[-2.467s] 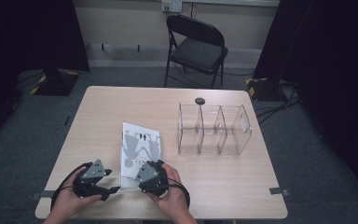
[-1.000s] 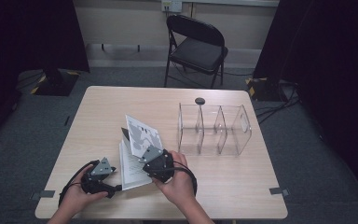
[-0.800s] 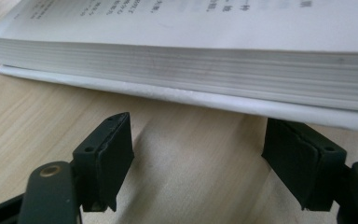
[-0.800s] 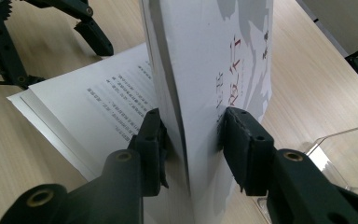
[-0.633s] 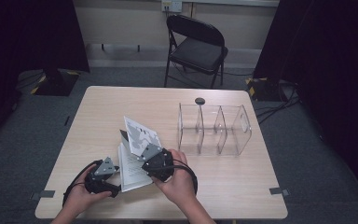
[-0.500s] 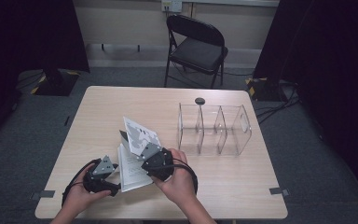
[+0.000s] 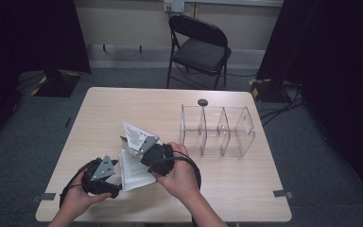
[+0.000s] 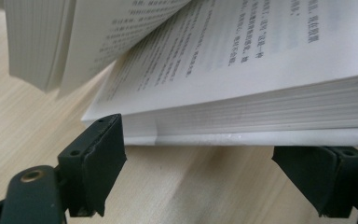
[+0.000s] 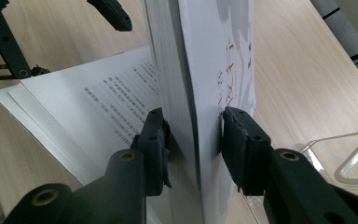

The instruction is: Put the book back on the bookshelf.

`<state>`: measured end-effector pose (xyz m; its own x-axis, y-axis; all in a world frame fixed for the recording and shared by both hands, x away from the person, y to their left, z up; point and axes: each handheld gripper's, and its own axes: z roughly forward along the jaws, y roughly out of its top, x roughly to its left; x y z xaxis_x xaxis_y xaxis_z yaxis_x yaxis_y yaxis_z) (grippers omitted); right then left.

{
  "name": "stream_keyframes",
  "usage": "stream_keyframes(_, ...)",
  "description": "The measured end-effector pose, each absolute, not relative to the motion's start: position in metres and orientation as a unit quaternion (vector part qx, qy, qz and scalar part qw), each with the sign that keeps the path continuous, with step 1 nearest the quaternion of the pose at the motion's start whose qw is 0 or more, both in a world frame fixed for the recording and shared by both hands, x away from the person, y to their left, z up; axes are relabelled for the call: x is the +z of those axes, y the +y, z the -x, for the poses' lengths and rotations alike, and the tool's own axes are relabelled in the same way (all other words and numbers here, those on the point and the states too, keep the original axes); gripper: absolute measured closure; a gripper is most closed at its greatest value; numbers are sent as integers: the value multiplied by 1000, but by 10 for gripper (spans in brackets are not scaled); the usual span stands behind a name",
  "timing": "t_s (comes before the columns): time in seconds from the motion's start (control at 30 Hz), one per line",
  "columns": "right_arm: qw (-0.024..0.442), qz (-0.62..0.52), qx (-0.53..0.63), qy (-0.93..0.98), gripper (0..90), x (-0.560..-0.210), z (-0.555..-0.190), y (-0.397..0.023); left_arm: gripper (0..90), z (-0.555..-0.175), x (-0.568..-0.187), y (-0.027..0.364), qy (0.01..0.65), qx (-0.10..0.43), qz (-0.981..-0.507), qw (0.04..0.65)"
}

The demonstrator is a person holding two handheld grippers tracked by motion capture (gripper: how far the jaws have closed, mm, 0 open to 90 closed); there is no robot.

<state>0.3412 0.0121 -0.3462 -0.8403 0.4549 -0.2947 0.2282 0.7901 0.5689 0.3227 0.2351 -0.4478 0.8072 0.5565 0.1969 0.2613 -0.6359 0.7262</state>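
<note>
An open book (image 7: 131, 165) lies on the wooden worktop (image 7: 246, 184) toward the six o'clock edge, with a clear three-bay organizer (image 7: 217, 130) at its three o'clock side. The right hand-held gripper (image 9: 193, 140) is clamped on the cover and front pages, holding them upright. The left hand-held gripper (image 8: 198, 161), at the book's eight o'clock corner, has just been opening; its jaws stand apart beside the lower stack of pages, gripping nothing.
</note>
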Motion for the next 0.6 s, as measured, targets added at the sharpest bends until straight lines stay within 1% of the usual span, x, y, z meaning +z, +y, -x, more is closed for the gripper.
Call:
stream_keyframes(0.13, 206, -184, 258, 926, 616, -339, -345, 14, 164, -322, -444, 234, 226, 206, -877, 369)
stream_keyframes(0.2, 205, -180, 255, 928, 616, -338, -347, 16, 167, -321, -442, 232, 215, 214, -881, 363)
stream_keyframes(0.33, 196, -175, 242, 934, 614, -334, -352, 20, 198, -320, -437, 226, 195, 212, -880, 377)
stream_keyframes(0.4, 191, -170, 234, 938, 614, -331, -353, 24, 243, -318, -434, 221, 178, 215, -887, 368)
stream_keyframes(0.47, 190, -161, 223, 943, 605, -330, -356, 27, 320, -317, -431, 220, 169, 218, -888, 368)
stream_keyframes(0.5, 188, -166, 224, 942, 600, -329, -356, 27, 363, -316, -429, 221, 160, 230, -888, 364)
stream_keyframes(0.53, 186, -164, 227, 942, 591, -329, -357, 28, 424, -316, -428, 221, 150, 242, -889, 358)
stream_keyframes(0.6, 165, -172, 245, 940, 548, -330, -359, 28, 473, -317, -423, 222, 149, 251, -890, 350)
